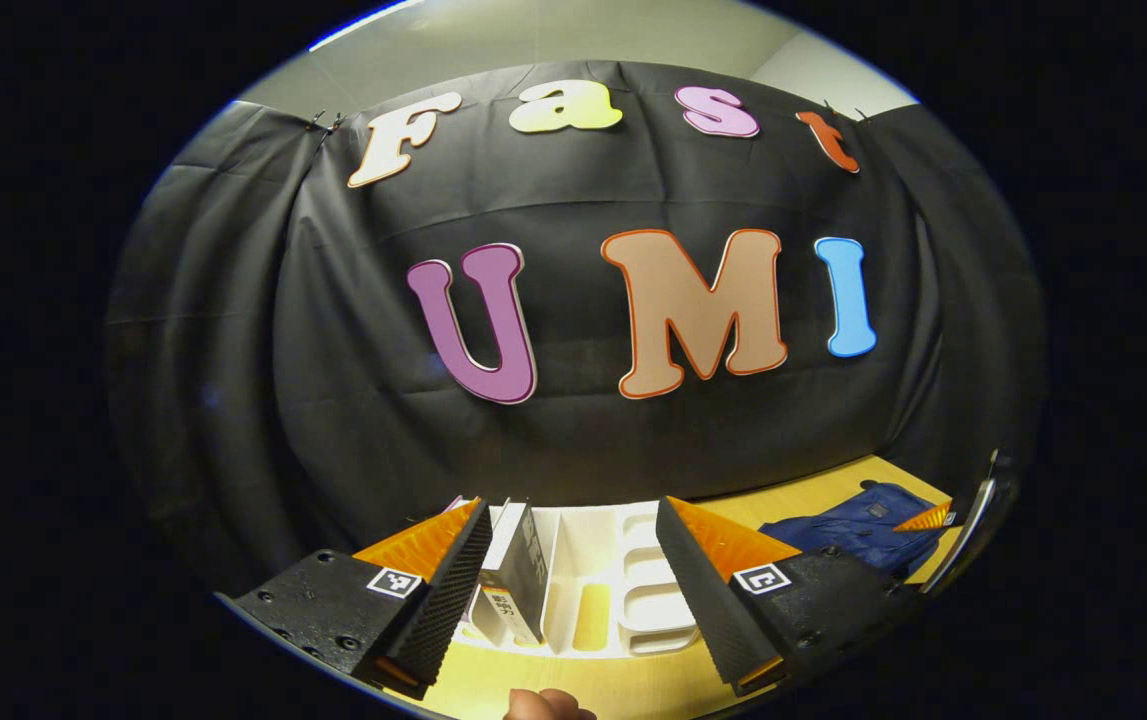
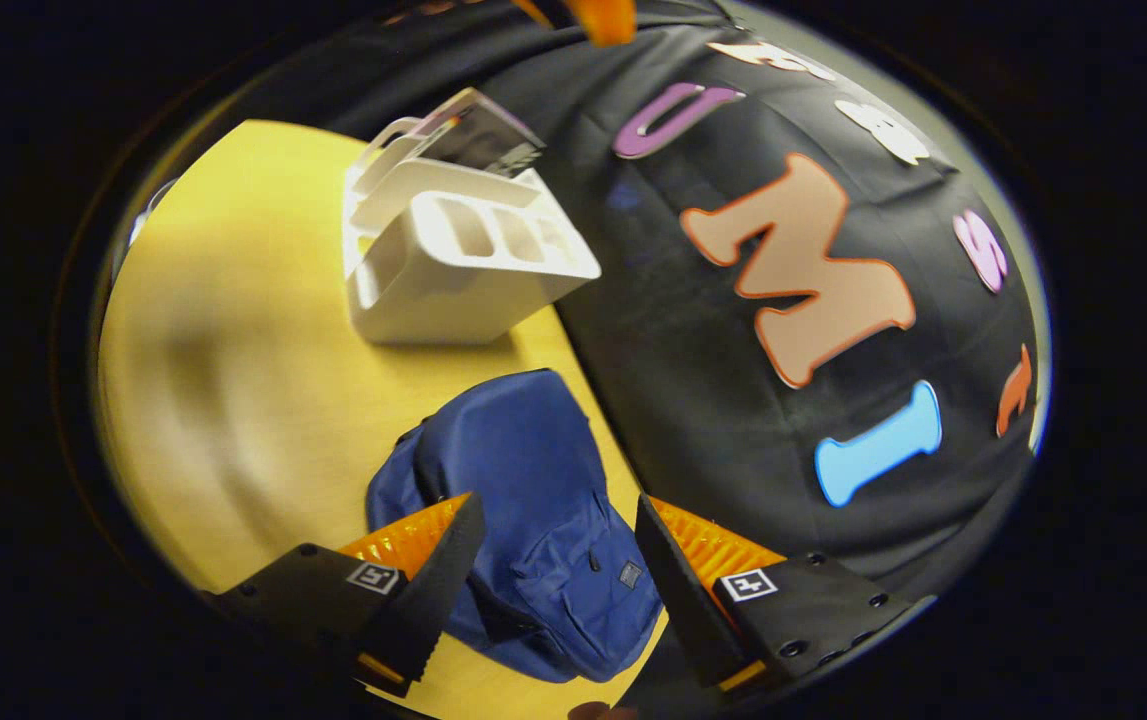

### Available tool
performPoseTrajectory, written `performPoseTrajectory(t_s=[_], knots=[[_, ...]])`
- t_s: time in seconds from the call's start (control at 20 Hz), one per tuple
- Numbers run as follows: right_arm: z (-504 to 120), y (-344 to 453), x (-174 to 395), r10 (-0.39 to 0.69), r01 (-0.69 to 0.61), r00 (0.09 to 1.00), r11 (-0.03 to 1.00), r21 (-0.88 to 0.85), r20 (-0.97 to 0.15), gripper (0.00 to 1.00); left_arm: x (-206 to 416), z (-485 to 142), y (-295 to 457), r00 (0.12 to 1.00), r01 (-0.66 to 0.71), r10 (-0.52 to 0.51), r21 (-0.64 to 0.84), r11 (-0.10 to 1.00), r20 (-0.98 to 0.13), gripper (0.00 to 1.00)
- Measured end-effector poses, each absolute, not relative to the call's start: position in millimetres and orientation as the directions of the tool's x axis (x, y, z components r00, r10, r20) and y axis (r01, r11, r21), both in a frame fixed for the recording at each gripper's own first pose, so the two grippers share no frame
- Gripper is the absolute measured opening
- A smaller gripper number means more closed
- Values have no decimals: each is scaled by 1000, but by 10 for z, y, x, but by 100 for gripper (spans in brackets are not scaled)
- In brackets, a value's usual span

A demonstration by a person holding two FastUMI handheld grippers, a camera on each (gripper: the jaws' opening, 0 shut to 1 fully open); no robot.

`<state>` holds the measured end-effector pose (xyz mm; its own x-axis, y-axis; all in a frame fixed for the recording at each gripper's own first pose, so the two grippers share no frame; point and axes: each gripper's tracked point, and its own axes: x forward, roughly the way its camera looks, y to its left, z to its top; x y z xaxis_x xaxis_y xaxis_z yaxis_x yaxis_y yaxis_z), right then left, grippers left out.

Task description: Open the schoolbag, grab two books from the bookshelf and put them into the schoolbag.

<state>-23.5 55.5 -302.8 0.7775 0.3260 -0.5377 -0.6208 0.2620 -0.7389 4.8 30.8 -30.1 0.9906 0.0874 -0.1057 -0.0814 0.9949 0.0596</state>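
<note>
Your table (image 2: pixel 233 380) is yellow wood. On it the blue schoolbag (image 2: pixel 533 520) lies flat and closed, near the white bookshelf (image 2: pixel 453 260), which holds a book (image 1: pixel 518 570). Your left gripper (image 1: pixel 573 580) and right gripper (image 2: pixel 558 580) are wide open, holding nothing.

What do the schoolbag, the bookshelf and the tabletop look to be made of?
Schoolbag: blue woven fabric, matte, soft creases and seams. Bookshelf: likely moulded white plastic, smooth, rounded cut-out compartments. Tabletop: yellowish wood or wood-look laminate, faint sheen; which one cannot be told.
</note>
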Motion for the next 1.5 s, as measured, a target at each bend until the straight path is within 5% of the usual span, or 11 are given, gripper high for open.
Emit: performPoseTrajectory(t_s=[0.5, 1.0, 1.1, 1.35, 1.5], knots=[[-3926, 608, 95, 285, -674, 717, 51, -737, -636, 89, -67, -427, 525, 977, -145, 153, 64, 987, -149, 96], [-4221, 817, 131, 327, -736, 643, 18, -676, -692, 82, -131, -508, 562, 968, -172, 177, 43, 984, -180, 96], [-4291, 762, 114, 296, -749, 637, 19, -662, -712, 54, -129, -499, 525, 968, -168, 172, 37, 985, -183, 97], [-4360, 729, 130, 225, -774, 627, 75, -628, -746, 10, -114, -476, 529, 970, -166, 171, 42, 985, -174, 96], [-4419, 706, 159, 188, -816, 578, 158, -557, -794, 6, -148, -483, 586, 967, -185, 186, 23, 982, -176, 96]])
